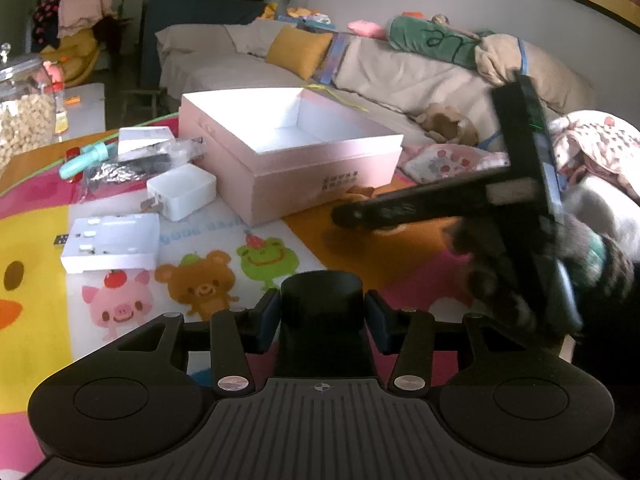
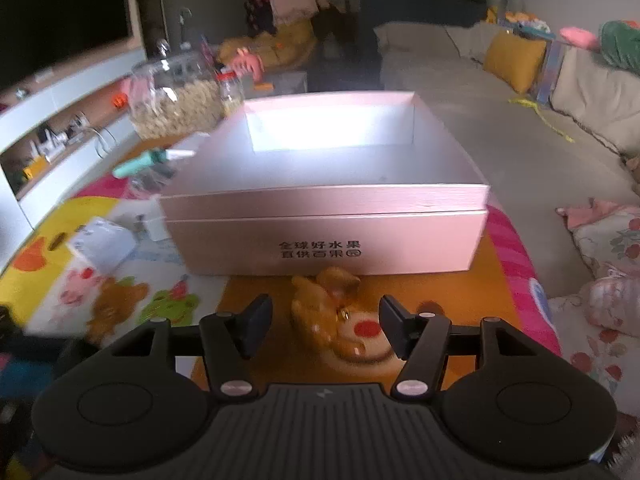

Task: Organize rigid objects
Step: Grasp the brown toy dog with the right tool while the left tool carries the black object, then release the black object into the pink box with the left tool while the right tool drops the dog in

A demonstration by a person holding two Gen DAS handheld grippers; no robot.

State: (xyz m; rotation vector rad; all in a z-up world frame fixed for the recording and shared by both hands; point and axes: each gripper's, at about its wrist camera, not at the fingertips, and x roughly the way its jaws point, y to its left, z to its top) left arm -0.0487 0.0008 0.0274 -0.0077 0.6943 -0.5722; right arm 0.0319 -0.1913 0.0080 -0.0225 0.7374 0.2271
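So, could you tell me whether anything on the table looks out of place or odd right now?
Mostly the clutter left of the pink box: a white charger, a white adapter, a teal tool and plastic bags lie jumbled at odd angles, none inside the box. Nothing looks spilled or broken.

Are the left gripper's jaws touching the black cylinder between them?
Touching. The left wrist view shows the black cylinder wedged in the left gripper, both blue pads flush against its sides with no gap visible.
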